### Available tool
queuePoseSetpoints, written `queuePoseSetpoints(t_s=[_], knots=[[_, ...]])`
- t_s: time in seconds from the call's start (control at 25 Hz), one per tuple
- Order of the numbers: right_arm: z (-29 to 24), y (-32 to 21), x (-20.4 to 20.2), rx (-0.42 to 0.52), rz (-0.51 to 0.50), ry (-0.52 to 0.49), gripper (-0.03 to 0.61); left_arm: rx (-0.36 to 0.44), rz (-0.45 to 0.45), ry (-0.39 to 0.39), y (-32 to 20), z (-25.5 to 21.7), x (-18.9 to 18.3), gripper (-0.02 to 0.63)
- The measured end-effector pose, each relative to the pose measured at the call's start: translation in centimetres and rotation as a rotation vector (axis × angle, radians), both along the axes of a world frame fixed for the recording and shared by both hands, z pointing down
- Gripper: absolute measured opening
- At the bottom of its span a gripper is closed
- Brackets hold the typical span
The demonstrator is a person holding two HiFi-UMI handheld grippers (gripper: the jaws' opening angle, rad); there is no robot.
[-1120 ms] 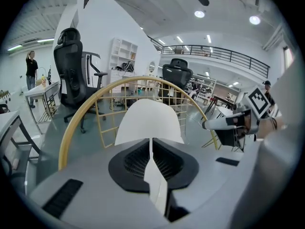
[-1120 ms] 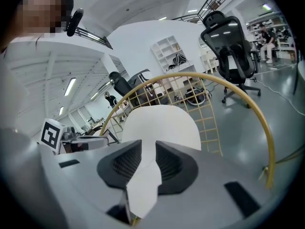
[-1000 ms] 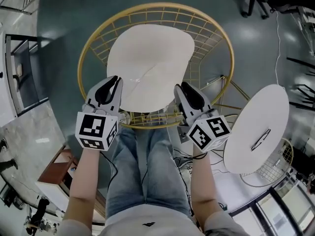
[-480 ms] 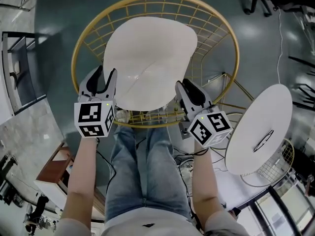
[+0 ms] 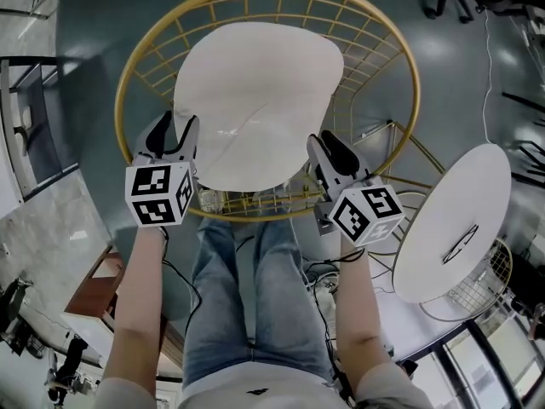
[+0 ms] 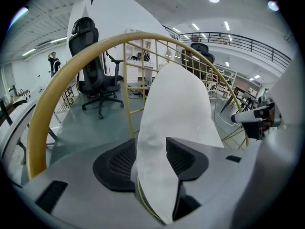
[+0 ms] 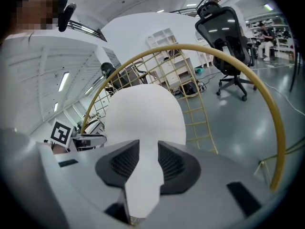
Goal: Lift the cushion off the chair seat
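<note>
The left gripper [image 5: 174,128], at the cushion's 8 o'clock rim, has just been opening and now stands spread wide with that rim between its jaws; a second ago it was pinched together and overlapped the cushion. The right gripper [image 5: 324,145], at 5 o'clock, is partly parted and also opening, and straddles the rim without clearly squeezing it. The white cushion [image 5: 255,92] lies face-up in the gold wire chair [image 6: 45,104], its slightly longer axis running 7 to 1 o'clock.
</note>
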State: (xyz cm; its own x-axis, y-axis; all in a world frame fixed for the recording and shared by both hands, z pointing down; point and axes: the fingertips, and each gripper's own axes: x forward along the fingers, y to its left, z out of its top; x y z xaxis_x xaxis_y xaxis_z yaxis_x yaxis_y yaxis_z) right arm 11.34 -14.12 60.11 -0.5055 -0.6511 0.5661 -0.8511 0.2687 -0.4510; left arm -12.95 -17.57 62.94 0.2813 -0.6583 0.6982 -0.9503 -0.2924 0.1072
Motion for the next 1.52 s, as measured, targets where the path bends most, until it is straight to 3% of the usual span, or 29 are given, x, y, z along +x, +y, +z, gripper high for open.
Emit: queuePoseSetpoints(t_s=[0.76,1.52], knots=[[6.7,-1.1,2.5,-0.127,0.060,0.006,0.150,-0.032,-0.003,0.036,0.0,1.9,-0.1,0.201],[9.6,-2.4,2.8,-0.186,0.033,-0.060,0.183,-0.043,0.004,0.045,-0.2,2.7,0.3,0.201]])
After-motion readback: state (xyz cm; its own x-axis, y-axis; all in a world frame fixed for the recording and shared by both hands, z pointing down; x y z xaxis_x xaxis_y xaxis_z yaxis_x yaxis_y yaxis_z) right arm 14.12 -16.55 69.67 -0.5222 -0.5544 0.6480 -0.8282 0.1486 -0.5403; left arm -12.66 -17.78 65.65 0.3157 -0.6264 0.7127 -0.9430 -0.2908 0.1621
